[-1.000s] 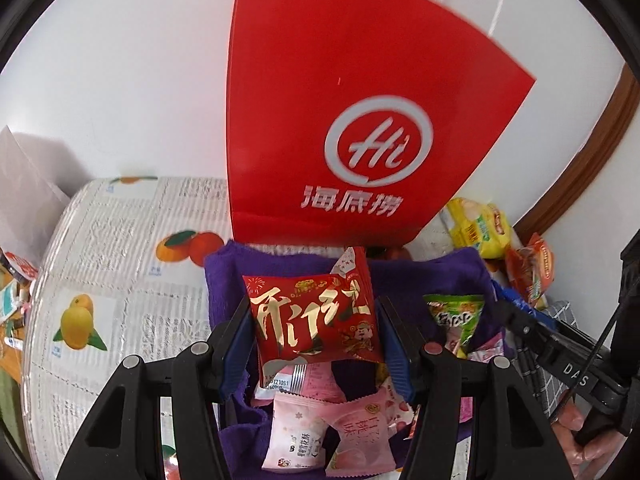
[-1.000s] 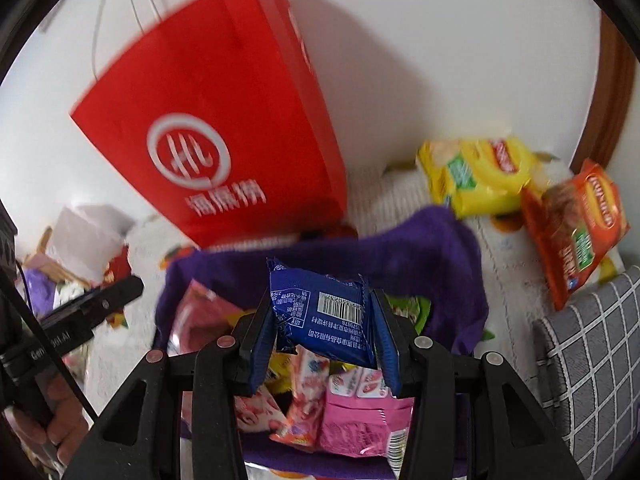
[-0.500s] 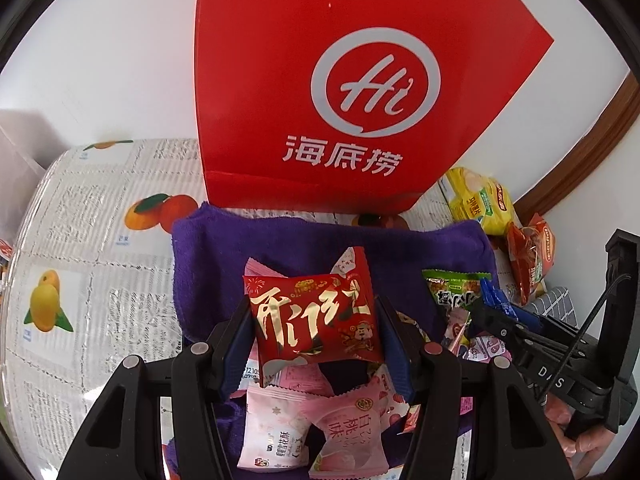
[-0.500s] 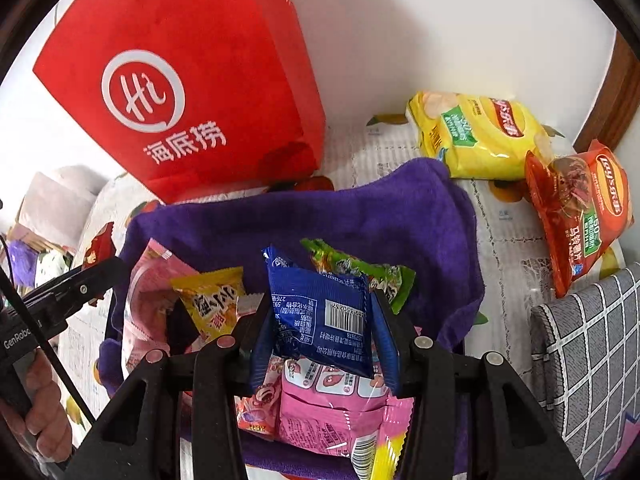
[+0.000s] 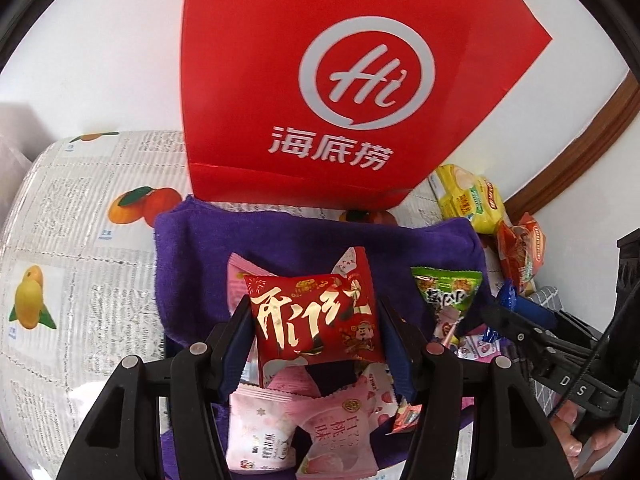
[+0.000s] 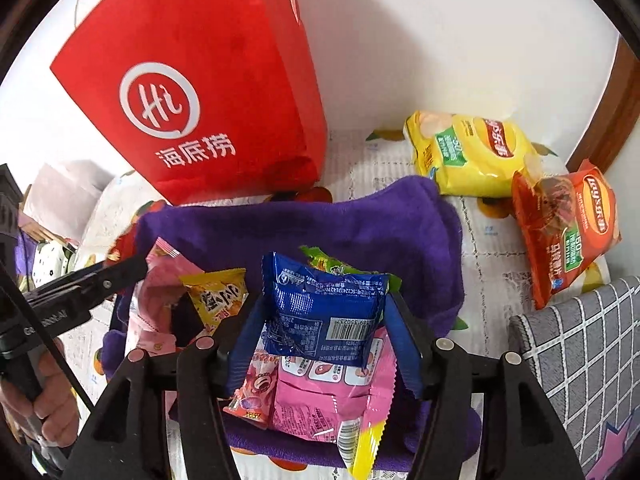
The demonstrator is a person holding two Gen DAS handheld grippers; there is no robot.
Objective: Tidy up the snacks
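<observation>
The left gripper [image 5: 316, 340] clamps a red packet [image 5: 316, 316]. The right gripper [image 6: 324, 340] has just been opening, its jaws now loose around the blue packet [image 6: 324, 312] over the purple cloth [image 6: 360, 224].

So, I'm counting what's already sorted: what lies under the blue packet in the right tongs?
Under the blue packet: a pink snack bag and a small pink-red candy packet on purple cloth. Anything beneath is hidden.
</observation>
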